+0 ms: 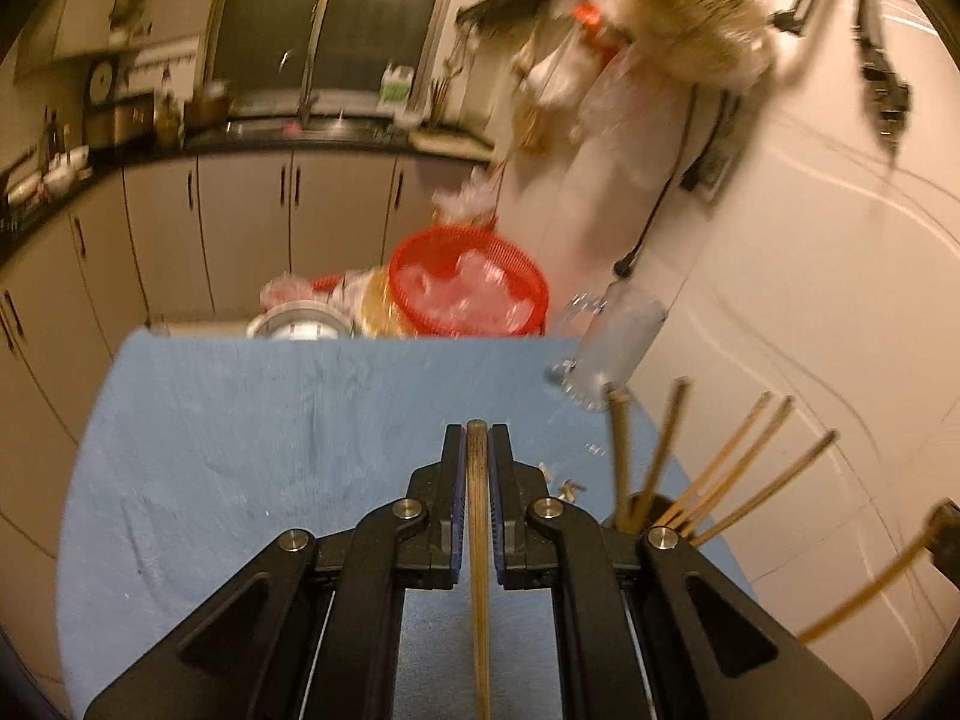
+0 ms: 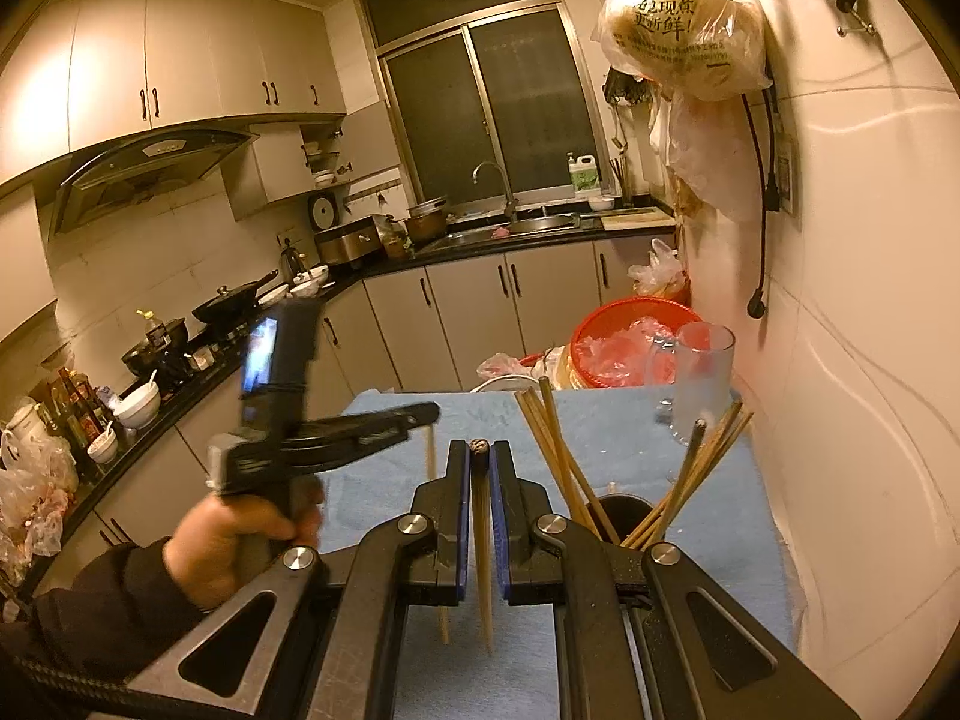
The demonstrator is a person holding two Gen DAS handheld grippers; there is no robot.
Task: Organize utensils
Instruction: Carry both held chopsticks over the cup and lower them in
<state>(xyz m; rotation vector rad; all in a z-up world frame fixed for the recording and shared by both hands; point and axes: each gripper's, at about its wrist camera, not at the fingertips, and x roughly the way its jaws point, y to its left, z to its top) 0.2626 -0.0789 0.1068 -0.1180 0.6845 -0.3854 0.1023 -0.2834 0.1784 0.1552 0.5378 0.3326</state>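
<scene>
Here, both grippers, left gripper and right gripper, each clench a chopstick; crowded, possibly tippy holder lower right risks a jam.

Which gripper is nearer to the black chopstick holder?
Right. The right gripper sits just left of the black chopstick holder; the left gripper is farther left, raised over the blue table.
</scene>
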